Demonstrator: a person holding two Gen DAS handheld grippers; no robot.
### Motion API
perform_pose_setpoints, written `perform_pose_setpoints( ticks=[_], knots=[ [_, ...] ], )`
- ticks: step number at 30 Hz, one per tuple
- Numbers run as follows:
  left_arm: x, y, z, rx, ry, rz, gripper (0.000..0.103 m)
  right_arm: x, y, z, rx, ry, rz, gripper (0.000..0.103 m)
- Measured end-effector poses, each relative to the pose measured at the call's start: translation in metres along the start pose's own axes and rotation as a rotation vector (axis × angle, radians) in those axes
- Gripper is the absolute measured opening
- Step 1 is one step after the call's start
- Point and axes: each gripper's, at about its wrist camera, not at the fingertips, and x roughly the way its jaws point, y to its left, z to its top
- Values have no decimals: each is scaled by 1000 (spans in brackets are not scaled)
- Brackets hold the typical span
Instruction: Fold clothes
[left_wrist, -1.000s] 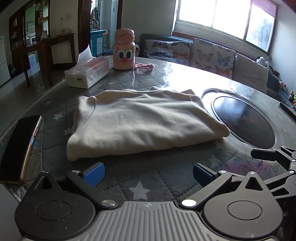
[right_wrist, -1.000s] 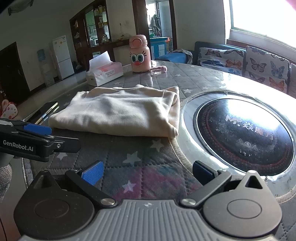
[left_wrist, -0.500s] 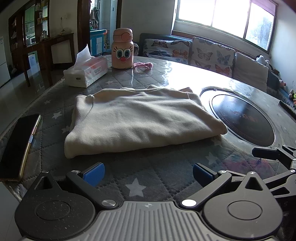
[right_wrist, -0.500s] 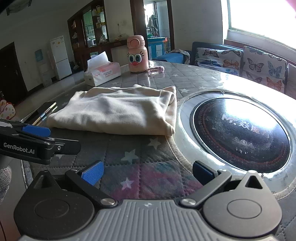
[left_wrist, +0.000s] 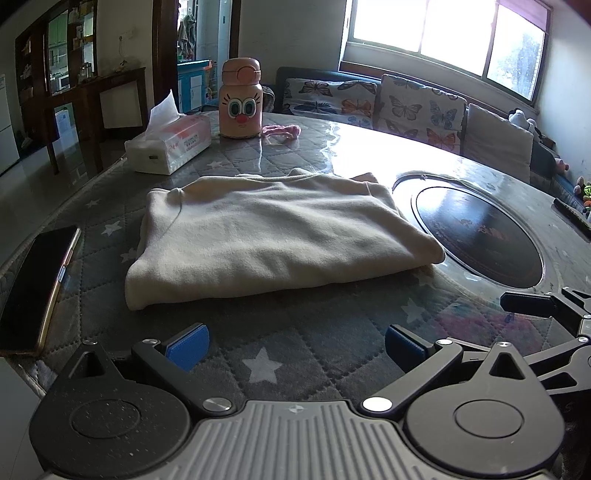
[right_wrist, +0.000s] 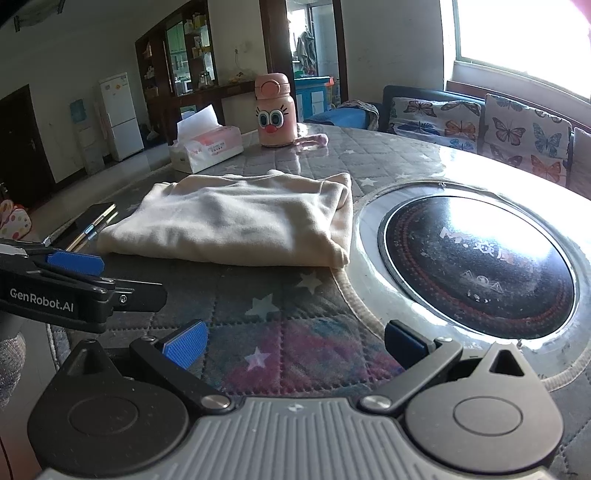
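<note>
A cream garment (left_wrist: 273, 236) lies folded into a flat rectangle on the quilted star-patterned table; it also shows in the right wrist view (right_wrist: 243, 221). My left gripper (left_wrist: 295, 345) is open and empty, hovering near the table's front edge, short of the garment. My right gripper (right_wrist: 293, 345) is open and empty, to the right of the left one and in front of the garment's right end. The left gripper's side shows at the left of the right wrist view (right_wrist: 85, 291). The right gripper's tip shows at the right of the left wrist view (left_wrist: 535, 304).
A dark phone (left_wrist: 33, 288) lies at the table's left edge. A tissue box (left_wrist: 170, 147), a pink bottle with a face (left_wrist: 240, 103) and a pink band (left_wrist: 280, 130) stand at the back. A round black inset plate (right_wrist: 476, 266) is right of the garment.
Both grippers have drawn back slightly from the garment and stay open. The folded garment has not moved.
</note>
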Motion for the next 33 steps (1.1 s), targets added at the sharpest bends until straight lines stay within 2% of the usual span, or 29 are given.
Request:
perform_pose_setpoints(
  ticks=[33],
  knots=[
    [-12, -7, -8, 3, -9, 3, 103, -12, 4, -7, 9, -6, 13, 103]
  ],
)
